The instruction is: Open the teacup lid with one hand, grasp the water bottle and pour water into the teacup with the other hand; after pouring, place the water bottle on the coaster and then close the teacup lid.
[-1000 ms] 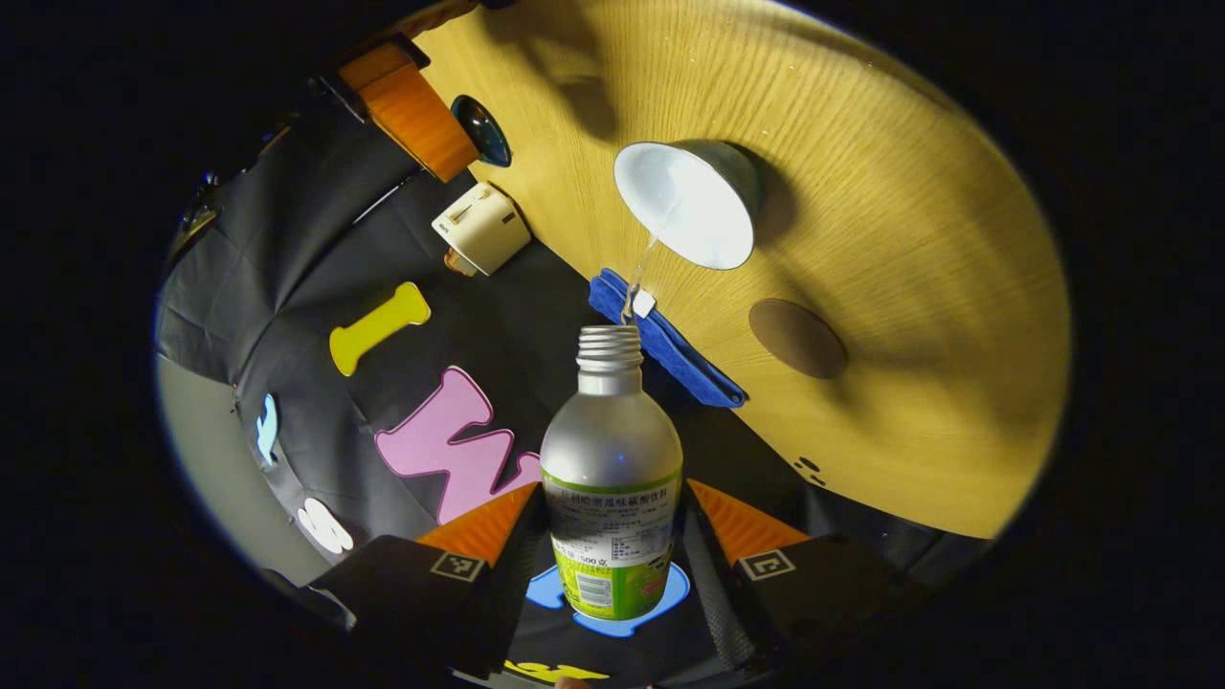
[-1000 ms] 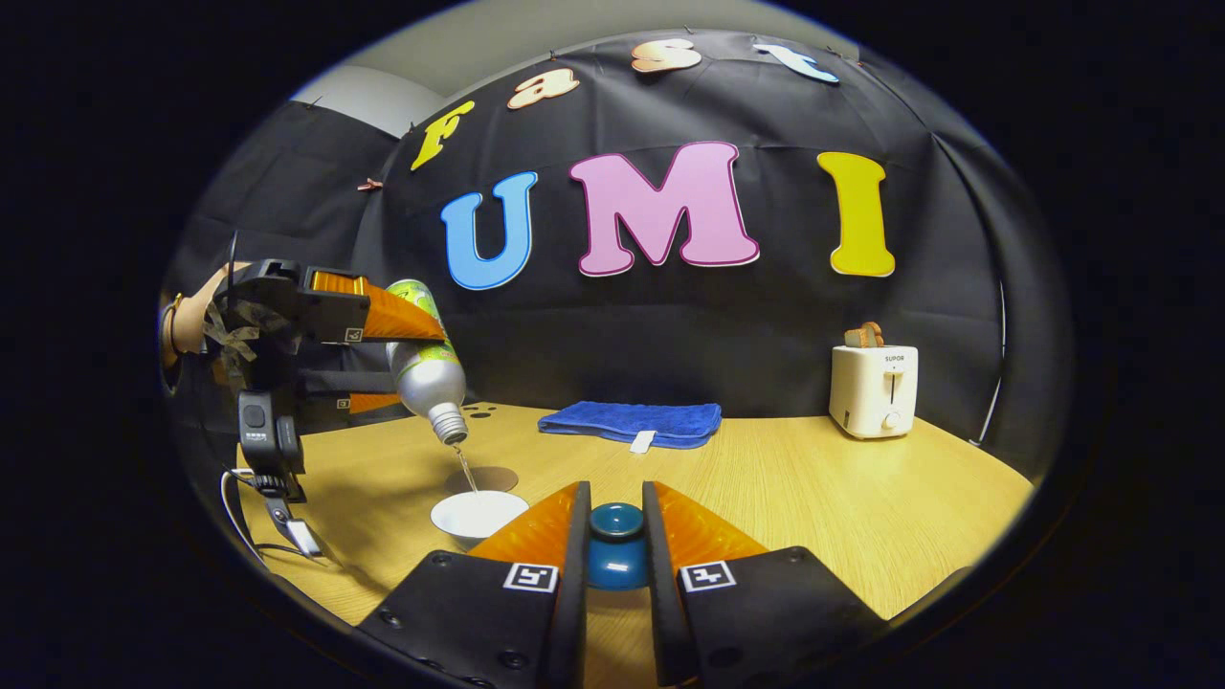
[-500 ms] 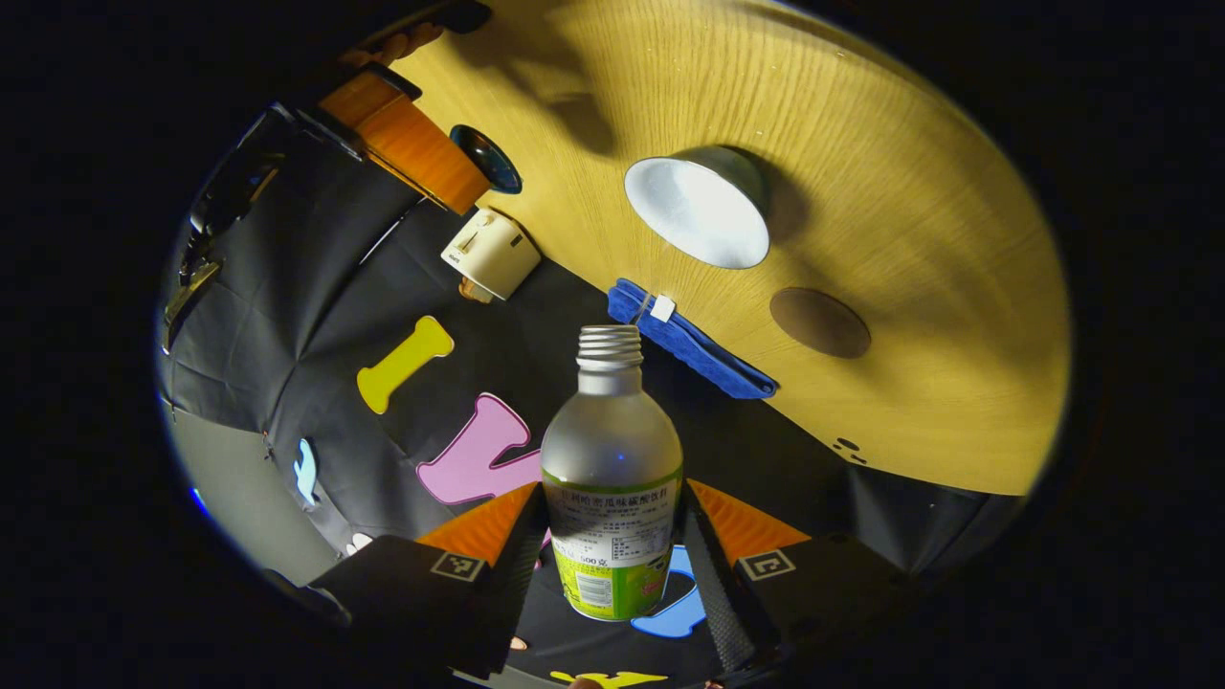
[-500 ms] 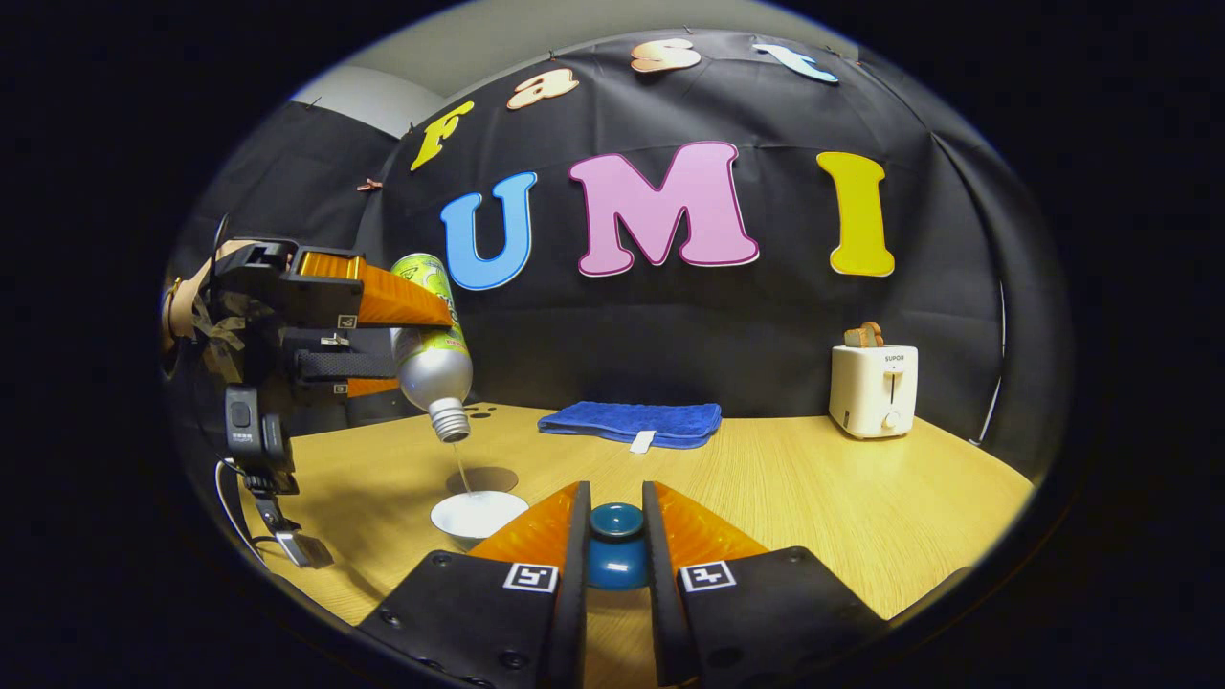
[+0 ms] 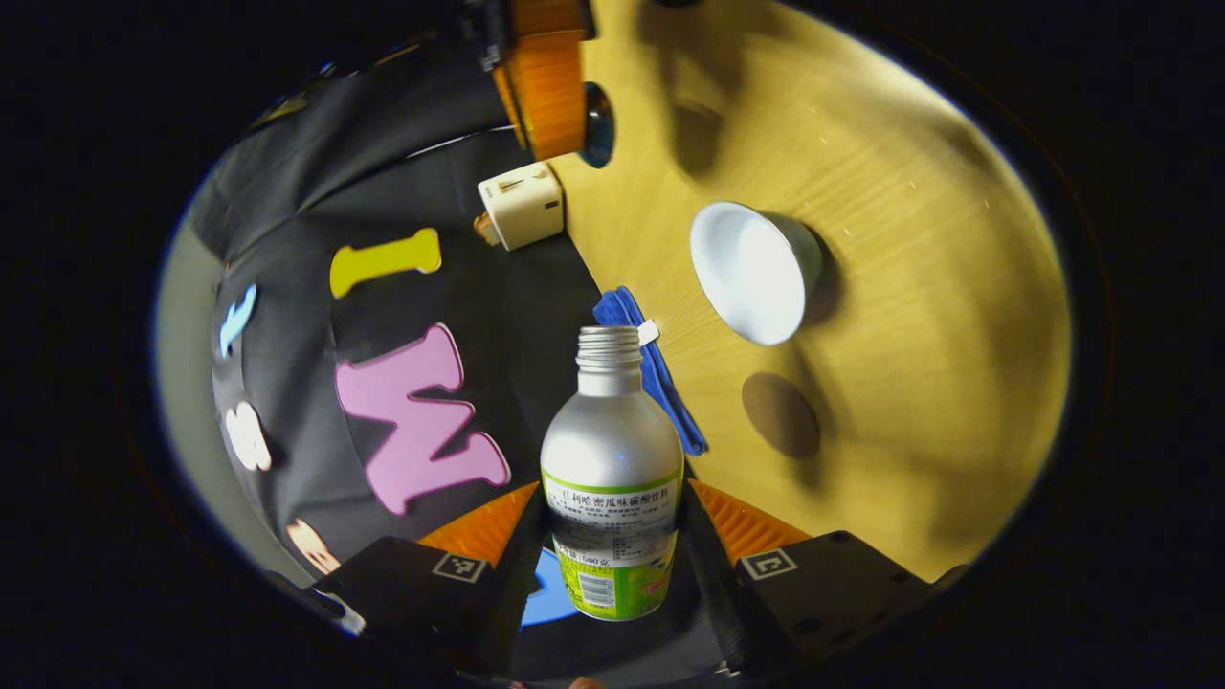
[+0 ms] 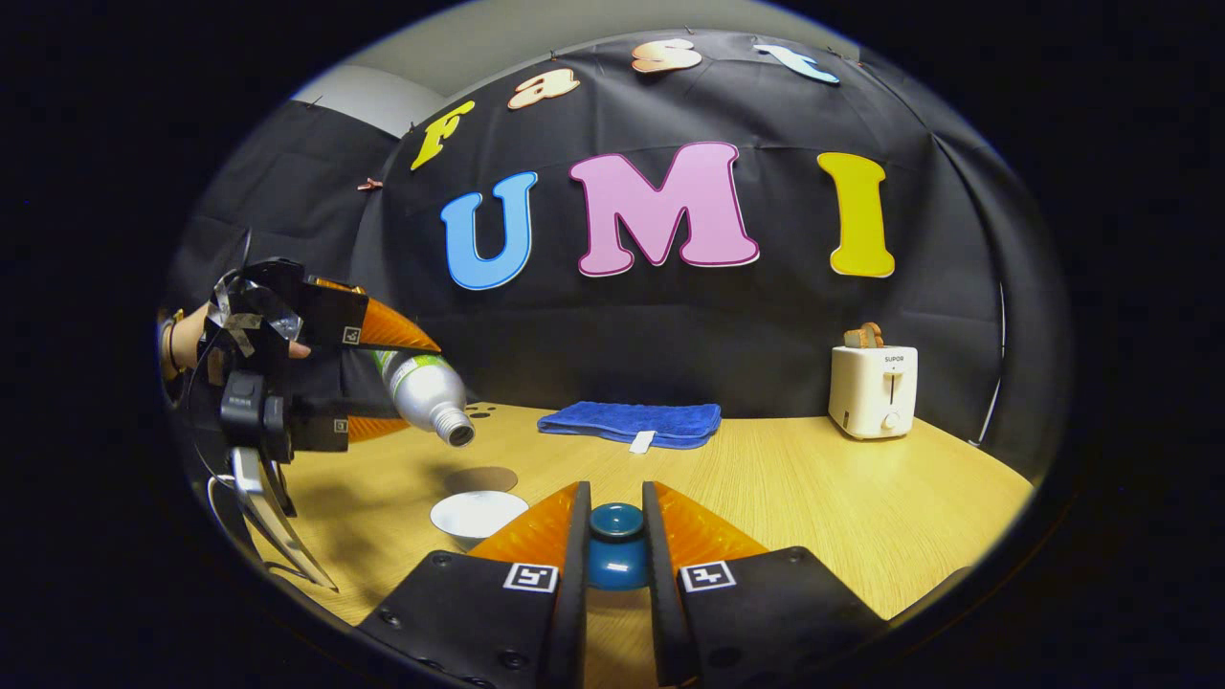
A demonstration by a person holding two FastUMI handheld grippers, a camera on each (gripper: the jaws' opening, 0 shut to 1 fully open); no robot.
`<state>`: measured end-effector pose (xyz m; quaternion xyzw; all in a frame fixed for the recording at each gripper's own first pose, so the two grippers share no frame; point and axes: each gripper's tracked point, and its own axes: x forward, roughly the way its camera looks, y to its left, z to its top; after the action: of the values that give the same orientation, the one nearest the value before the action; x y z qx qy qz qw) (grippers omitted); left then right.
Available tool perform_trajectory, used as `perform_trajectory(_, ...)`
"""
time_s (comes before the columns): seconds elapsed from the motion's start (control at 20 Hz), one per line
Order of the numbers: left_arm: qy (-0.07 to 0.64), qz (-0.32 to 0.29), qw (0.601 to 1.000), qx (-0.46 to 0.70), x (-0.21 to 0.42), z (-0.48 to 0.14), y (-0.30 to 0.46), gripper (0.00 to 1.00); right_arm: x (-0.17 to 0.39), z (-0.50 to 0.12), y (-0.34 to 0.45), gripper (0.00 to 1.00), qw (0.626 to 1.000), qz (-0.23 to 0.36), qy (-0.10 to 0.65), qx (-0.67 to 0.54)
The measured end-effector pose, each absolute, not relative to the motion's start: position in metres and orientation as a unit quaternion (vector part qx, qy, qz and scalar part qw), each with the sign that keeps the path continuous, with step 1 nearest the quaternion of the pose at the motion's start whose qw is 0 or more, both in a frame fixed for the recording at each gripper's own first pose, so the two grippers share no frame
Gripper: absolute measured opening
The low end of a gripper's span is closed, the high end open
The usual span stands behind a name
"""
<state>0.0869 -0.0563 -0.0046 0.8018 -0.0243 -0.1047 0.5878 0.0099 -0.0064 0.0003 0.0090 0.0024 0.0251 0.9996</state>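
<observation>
My left gripper (image 5: 612,536) is shut on the silver water bottle (image 5: 611,459) with a green label; its open neck points past the white teacup (image 5: 754,272). In the right gripper view the same bottle (image 6: 424,388) hangs tilted above the table, left of and above the teacup (image 6: 478,514), held by the left gripper (image 6: 368,373). No water runs from it. The round brown coaster (image 5: 780,414) lies beside the cup, and the coaster (image 6: 480,478) sits just behind it in the right gripper view. My right gripper (image 6: 614,536) is shut on the knob of the blue teacup lid (image 6: 615,558), held off the cup.
A blue folded cloth (image 6: 632,423) lies at the back of the wooden table (image 6: 813,498). A white toaster (image 6: 873,388) stands at the back right. In the left gripper view the toaster (image 5: 521,204) and cloth (image 5: 651,378) sit along the table edge.
The stream of water into the teacup has stopped. The left gripper has swung the bottle up from its steep pouring tilt and lowered it slightly. The right gripper with the lid has stayed still.
</observation>
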Motion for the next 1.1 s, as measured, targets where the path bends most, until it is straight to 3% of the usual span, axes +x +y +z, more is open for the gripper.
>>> perform_trajectory(0.3,0.017,-0.165,0.765,0.622,0.088,-0.038,-0.071,0.81,0.01,0.001,-0.006,0.32,1.0,0.025,0.002,0.008)
perform_trajectory(0.6,-0.012,-0.19,0.911,0.365,0.085,-0.008,-0.084,0.8,0.01,0.0,-0.006,0.32,1.0,0.023,0.002,0.001)
perform_trajectory(0.85,-0.066,-0.173,0.964,0.193,0.082,0.021,-0.073,0.8,0.009,0.0,-0.006,0.31,1.0,0.021,0.002,0.001)
perform_trajectory(1.1,-0.053,-0.166,0.981,0.082,0.075,0.018,-0.073,0.8,0.01,0.001,-0.006,0.31,1.0,0.021,0.002,0.001)
